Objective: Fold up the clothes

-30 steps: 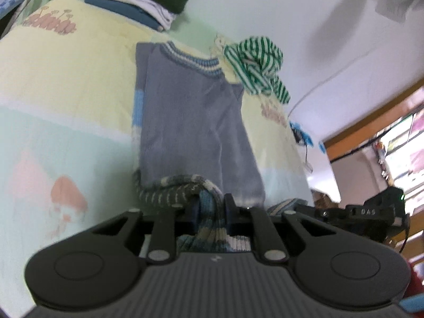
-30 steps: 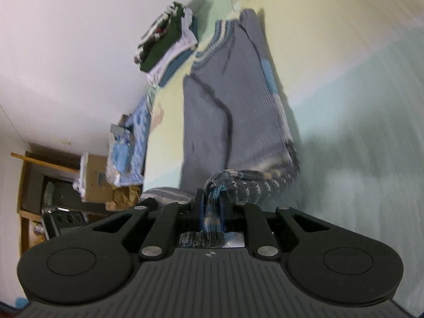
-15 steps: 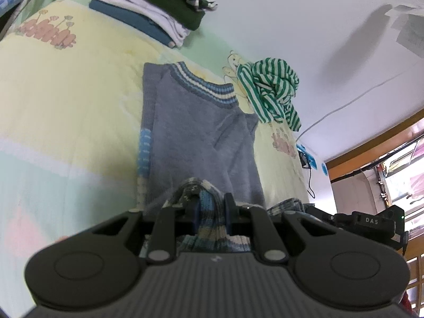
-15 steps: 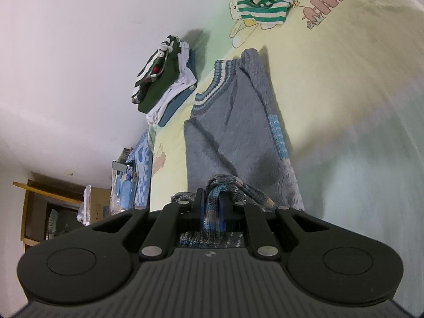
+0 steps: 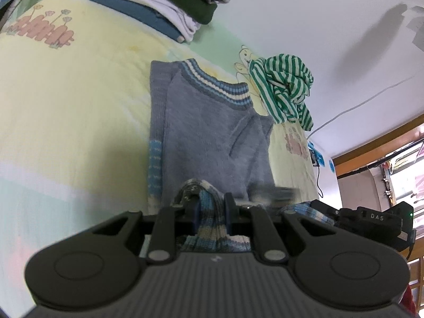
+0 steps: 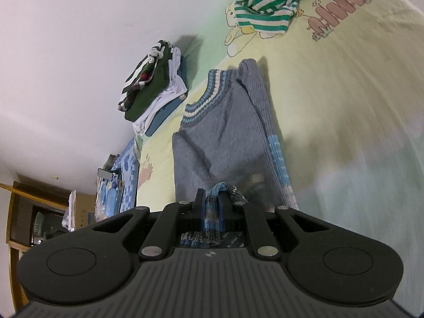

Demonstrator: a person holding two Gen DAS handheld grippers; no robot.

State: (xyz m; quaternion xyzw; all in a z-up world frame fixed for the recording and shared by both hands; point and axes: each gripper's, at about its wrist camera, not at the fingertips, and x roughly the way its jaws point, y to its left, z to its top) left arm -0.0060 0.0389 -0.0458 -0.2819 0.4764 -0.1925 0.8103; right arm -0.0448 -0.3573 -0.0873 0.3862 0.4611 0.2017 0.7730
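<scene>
The grey sweater (image 5: 209,137) lies flat on the bed (image 5: 74,111), neck band toward the wall, with both sleeves already turned in over the body so that it forms a narrow strip. The left tool (image 5: 210,209) is pinching the striped bottom hem, and the right tool (image 6: 211,206) is pinching the same hem at its other corner; in both views the knitted band is bunched between the pads and lifted off the bed. Judging from this, the sleeve folds are done and the step in hand is the lengthwise fold, carrying the hem up toward the neck band. Once that fold is laid and smoothed, this sweater should be ready to join the stack of folded clothes (image 5: 169,8) at the head of the bed. The green striped shirt (image 5: 285,90) is crumpled just beside the sweater's collar and looks untouched, so at least that piece is left to fold.
</scene>
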